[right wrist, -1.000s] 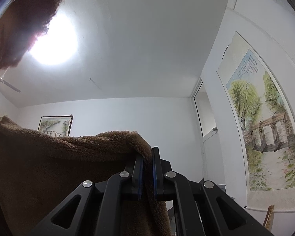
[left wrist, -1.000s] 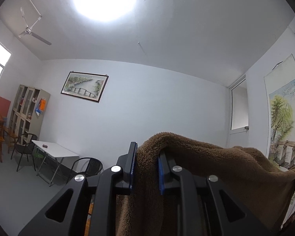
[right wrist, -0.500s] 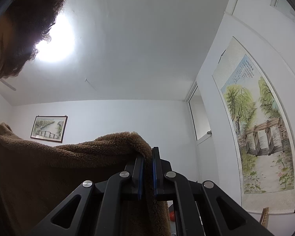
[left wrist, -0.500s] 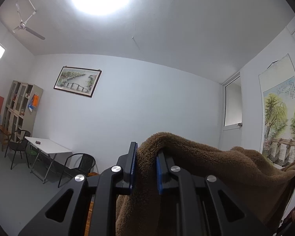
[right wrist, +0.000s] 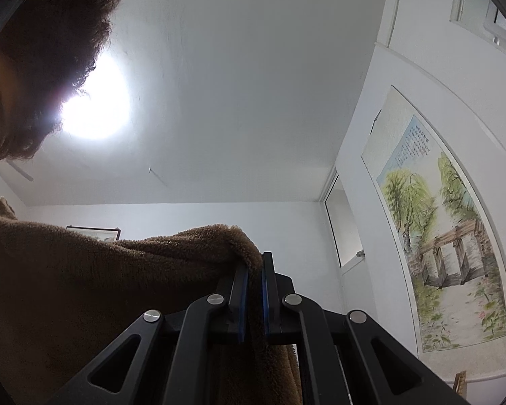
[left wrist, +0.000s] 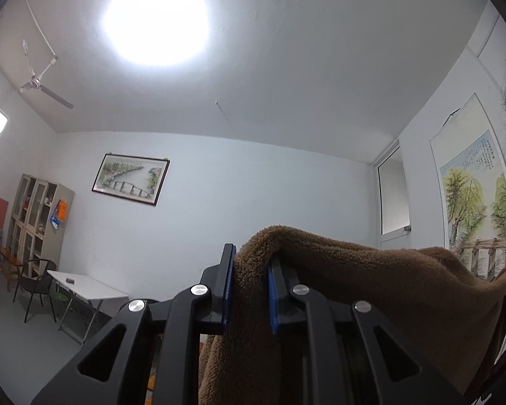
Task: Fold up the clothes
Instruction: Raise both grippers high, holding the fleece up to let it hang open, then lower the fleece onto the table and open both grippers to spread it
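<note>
A brown fleece garment (left wrist: 381,290) is held up in the air, stretched between both grippers. My left gripper (left wrist: 251,270) is shut on one top corner of it; the cloth bulges above the blue pads and hangs down between the arms. In the right wrist view the same brown garment (right wrist: 101,280) spreads off to the left, and my right gripper (right wrist: 254,276) is shut on its other top corner, a thin edge pinched between the pads. Both cameras point upward at the ceiling. The lower part of the garment is out of sight.
A person's dark hair (right wrist: 50,50) fills the upper left of the right wrist view. A scroll painting (right wrist: 448,253) hangs on the right wall. Far left in the left wrist view stand a white folding table (left wrist: 87,287), chairs and a cabinet (left wrist: 37,222). A ceiling fan (left wrist: 40,84) hangs overhead.
Both grippers have tilted further upward with the garment still clamped; more ceiling shows, and the person's head looms larger in the right wrist view.
</note>
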The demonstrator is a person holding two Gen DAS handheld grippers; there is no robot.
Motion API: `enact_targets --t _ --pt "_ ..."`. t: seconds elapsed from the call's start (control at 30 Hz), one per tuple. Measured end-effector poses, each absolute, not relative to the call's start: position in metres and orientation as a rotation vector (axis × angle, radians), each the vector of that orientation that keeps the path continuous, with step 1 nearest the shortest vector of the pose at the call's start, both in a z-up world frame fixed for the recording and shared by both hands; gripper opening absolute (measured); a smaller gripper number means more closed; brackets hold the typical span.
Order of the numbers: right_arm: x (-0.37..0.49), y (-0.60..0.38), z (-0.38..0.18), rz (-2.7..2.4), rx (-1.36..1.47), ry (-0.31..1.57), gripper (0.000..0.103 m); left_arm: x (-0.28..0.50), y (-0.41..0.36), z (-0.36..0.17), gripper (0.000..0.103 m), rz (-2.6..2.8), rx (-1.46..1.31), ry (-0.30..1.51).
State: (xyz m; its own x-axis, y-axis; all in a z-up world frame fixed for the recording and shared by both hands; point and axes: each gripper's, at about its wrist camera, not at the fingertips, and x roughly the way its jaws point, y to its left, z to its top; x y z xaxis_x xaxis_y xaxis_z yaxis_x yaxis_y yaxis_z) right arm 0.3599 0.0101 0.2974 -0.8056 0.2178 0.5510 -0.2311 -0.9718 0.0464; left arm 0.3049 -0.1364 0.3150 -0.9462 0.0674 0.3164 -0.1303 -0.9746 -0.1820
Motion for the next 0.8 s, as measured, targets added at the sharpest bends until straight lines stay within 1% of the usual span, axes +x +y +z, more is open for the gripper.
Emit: enact_targets --t 0.2,0.4,0.63,0.8 --pt "0.321 0.007 0.282 2.821 0.647 -0.055 0.006 0.250 -0.146 0.297 0.019 3.037 0.252 -0.303" --pt "0.234 0.006 0.244 2.854 0.310 -0.077 0.006 0.145 -0.149 0.248 0.019 3.058 -0.099 -0.260" --pt "0.109 0.013 0.176 2.817 -0.078 -0.100 0.006 0.004 -0.136 0.168 0.019 3.031 -0.504 -0.195" --pt "0.021 0.021 0.113 2.771 -0.365 -0.119 0.006 -0.101 -0.125 0.091 0.019 2.966 -0.829 -0.152"
